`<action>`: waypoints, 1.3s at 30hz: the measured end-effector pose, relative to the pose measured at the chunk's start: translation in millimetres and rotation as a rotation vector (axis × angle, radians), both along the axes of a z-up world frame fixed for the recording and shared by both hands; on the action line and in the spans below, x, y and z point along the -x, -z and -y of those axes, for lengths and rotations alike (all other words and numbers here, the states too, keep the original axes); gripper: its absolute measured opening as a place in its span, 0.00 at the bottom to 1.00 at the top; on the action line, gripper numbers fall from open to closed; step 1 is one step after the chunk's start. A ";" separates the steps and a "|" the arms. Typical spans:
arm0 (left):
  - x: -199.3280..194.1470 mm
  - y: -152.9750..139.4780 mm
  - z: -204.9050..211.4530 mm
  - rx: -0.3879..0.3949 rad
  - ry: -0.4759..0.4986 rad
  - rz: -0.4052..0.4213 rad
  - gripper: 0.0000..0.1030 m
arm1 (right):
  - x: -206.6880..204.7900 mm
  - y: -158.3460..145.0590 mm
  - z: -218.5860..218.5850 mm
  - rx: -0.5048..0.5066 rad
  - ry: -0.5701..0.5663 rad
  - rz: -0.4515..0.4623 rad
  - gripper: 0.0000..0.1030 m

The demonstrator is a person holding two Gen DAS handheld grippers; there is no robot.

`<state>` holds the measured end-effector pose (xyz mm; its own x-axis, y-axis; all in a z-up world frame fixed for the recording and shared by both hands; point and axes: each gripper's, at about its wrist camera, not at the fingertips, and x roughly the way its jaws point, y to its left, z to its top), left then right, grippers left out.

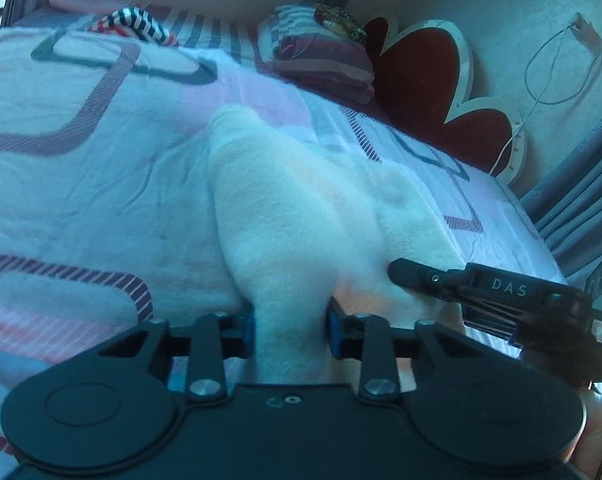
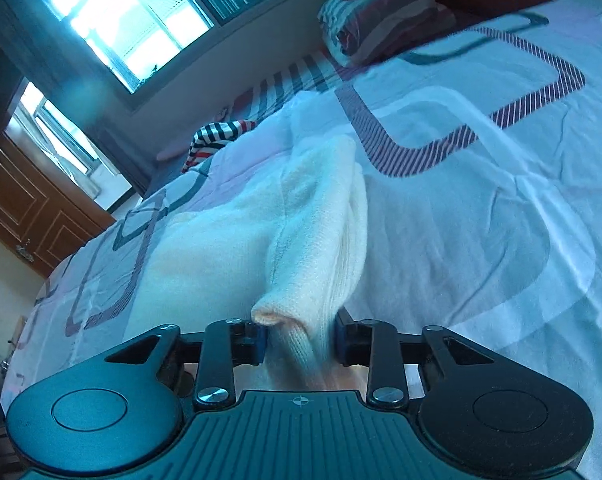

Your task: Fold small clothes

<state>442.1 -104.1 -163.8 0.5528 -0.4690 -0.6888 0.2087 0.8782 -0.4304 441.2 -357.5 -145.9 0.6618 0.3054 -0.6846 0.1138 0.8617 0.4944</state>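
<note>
Your left gripper [image 1: 289,330] clamps a fold of the white knit [image 1: 285,216] lying on the bed [image 1: 81,184]. Your right gripper [image 2: 301,340] pinches another bunched edge of the same knit, just beside the left. The knit lies mid-bed, a striped garment [image 1: 135,24] well behind it, a pillow [image 1: 321,56] near the headboard [image 1: 417,72].

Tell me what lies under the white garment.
The white garment lies on the patterned bedsheet, which shows all around it. Whatever lies directly beneath the fabric is covered and cannot be seen.

Fuzzy knit white garment [image 1: 285,216] (soft, matt) on smooth cotton bedsheet [image 1: 81,184].
</note>
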 end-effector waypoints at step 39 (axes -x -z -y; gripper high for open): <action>31.3 -39.9 -389.4 -0.075 -0.186 0.134 0.22 | -41.0 -9.7 -435.5 -0.017 -0.224 0.124 0.28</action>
